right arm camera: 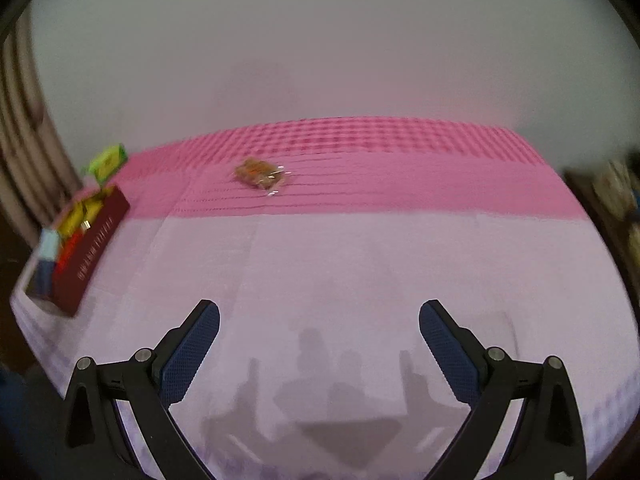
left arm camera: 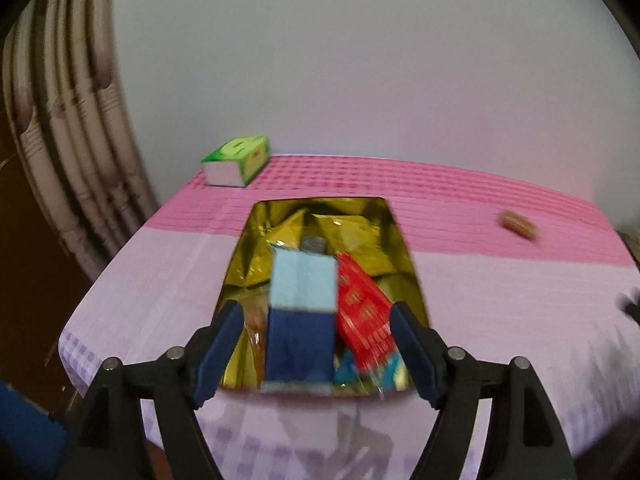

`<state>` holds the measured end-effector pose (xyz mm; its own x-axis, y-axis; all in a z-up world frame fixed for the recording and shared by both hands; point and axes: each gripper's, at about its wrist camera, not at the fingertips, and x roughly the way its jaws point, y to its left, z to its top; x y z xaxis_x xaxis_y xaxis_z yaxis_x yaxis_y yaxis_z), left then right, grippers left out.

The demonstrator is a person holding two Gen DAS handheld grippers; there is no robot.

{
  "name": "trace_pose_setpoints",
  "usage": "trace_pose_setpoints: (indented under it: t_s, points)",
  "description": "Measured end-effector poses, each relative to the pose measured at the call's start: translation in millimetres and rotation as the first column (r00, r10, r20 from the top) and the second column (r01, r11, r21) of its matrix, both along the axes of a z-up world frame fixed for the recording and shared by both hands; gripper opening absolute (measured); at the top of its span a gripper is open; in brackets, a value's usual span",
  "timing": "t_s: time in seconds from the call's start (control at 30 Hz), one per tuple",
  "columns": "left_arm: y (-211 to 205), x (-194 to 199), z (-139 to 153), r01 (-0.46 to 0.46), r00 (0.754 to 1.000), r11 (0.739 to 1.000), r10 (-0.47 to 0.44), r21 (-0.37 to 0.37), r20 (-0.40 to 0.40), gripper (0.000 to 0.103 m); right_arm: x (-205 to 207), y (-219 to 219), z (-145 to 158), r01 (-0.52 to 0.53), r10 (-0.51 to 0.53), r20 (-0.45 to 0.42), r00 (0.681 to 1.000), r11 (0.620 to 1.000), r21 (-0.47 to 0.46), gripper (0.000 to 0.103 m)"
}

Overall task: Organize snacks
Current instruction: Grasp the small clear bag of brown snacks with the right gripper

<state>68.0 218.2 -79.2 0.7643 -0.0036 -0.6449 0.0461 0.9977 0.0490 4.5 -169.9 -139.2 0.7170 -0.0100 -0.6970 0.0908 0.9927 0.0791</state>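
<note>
An open box with a gold lining [left arm camera: 248, 248] lies on the tablecloth in the left wrist view. In it are gold packets, a red packet [left arm camera: 362, 312] and a light-and-dark blue carton [left arm camera: 302, 292]. My left gripper [left arm camera: 316, 340] is open over the box's near end; the blue carton lies between its fingers, and neither pad touches it. In the right wrist view the same box [right arm camera: 92, 248], dark red outside, sits at the far left. A clear-wrapped brown snack [right arm camera: 260, 176] lies on the pink band, well ahead of my right gripper [right arm camera: 320, 340]. That gripper is open with nothing in it.
A green tissue box [left arm camera: 236, 160] stands at the table's far left corner, behind the gold-lined box. The brown snack [left arm camera: 518, 224] appears far right. A striped curtain [left arm camera: 68, 120] hangs left of the table. The pink and lilac cloth [right arm camera: 360, 264] ends at a white wall.
</note>
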Motion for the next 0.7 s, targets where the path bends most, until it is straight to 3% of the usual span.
trace_pose_setpoints:
  t_s: [0.2,0.37,0.47,0.53,0.67,0.7]
  points:
    - [-2,-66,10,0.08,0.997,0.99,-0.077,-0.118,0.031,0.077,97,40,-3,-0.16,0.158,-0.029,0.987,0.983,-0.085,0.099]
    - [-13,-84,-4,0.134,0.991,0.984,-0.134,-0.117,0.009,0.077,178,67,-16,-0.253,0.235,-0.112,0.966,0.947,-0.199,0.094]
    - [-6,-79,-9,0.121,0.992,0.977,-0.127,-0.175,-0.02,0.077,216,69,-27,-0.253,0.217,-0.17,0.961,0.941,-0.226,0.079]
    - [3,-76,-11,0.098,0.994,0.97,-0.107,-0.223,-0.028,0.077,234,64,-33,-0.255,0.216,-0.202,0.955,0.948,-0.192,0.066]
    - [16,-73,-13,0.045,0.997,0.962,-0.059,-0.268,-0.048,0.077,250,58,-39,-0.24,0.208,-0.213,0.955,0.961,-0.14,0.057]
    - [18,-73,-14,0.038,0.997,0.96,-0.054,-0.277,-0.051,0.077,251,56,-39,-0.236,0.209,-0.213,0.954,0.965,-0.11,0.046]
